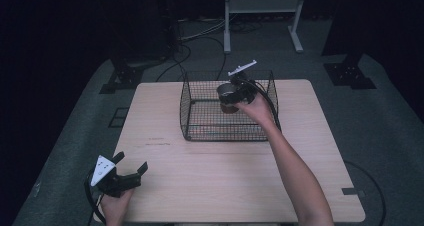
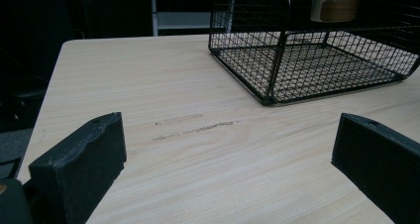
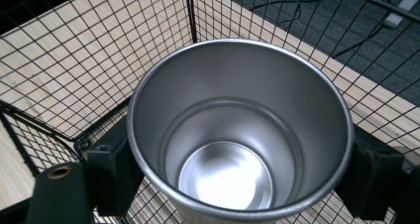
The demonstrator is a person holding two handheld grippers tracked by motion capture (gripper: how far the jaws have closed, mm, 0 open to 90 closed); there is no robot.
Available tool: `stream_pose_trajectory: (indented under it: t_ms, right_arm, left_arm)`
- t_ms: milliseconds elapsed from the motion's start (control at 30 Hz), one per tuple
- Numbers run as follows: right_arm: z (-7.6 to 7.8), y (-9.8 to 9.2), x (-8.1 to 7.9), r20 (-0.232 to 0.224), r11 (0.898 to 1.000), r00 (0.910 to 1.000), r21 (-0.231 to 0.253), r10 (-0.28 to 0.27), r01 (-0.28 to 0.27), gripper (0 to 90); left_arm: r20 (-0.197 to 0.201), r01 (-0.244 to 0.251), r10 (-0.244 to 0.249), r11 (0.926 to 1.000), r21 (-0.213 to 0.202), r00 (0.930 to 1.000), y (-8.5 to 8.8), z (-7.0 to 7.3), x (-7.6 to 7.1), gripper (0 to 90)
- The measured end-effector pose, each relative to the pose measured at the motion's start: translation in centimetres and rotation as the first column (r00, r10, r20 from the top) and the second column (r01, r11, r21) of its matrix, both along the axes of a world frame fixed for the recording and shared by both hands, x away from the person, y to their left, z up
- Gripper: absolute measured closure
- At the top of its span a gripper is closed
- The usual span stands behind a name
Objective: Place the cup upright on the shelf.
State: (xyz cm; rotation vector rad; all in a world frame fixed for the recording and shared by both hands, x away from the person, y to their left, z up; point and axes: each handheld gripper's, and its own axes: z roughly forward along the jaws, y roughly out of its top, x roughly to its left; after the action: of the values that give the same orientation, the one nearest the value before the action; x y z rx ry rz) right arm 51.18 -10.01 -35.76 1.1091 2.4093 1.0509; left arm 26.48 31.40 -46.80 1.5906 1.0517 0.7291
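Two grippers: right gripper (image 1: 231, 97) fingers clamp steel cup (image 3: 237, 135) over wire basket (image 1: 200, 116); left gripper (image 1: 131, 167) fingers apart, empty.

I'm working in what looks like a lab or recording studio set up for test runs, not a home. A plain light wooden table (image 1: 225, 186) stands alone on grey carpet (image 1: 385, 131), with black walls or drapes all around it. Behind the table I see loose cables (image 1: 200, 36) running across the floor, the white legs of a stand (image 1: 262, 8), and black base plates (image 1: 350, 73) of further stands at both sides. The light falls on the table alone and the rest of the room stays dark.
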Motion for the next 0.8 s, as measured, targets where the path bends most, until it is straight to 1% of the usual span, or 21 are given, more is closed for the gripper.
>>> stream_pose_trajectory:
  t_ms: [233,367,567,633,800]
  right_arm:
    - [-0.7,0.0,0.6,-0.012,1.0,0.9999,-0.012,-0.005,0.004,17.5]
    - [-1.1,-0.2,1.1,-0.027,1.0,0.9995,0.001,-0.018,0.018,17.5]
    - [-1.8,-0.1,1.6,-0.046,1.0,0.9987,-0.004,-0.021,0.021,17.5]
    - [-2.0,0.0,1.7,-0.046,1.0,0.9988,-0.009,-0.019,0.018,17.5]
    - [-2.7,0.3,2.0,-0.055,0.999,0.9983,-0.04,-0.017,0.015,17.5]
  left_arm:
    - [0.002,0.001,-0.001,1.0,-0.003,1.0,0.0,0.0,0.0,0.0]
    - [0.0,-0.001,0.001,1.0,-0.006,1.0,0.0,0.0,0.0,0.0]
    - [0.001,0.005,-0.005,1.0,0.005,1.0,0.0,0.0,0.0,0.0]
    - [0.001,0.004,-0.004,1.0,0.002,1.0,0.0,0.0,0.0,0.0]
    - [0.001,0.0,0.0,1.0,-0.008,1.0,0.1,0.0,-0.1,0.0]
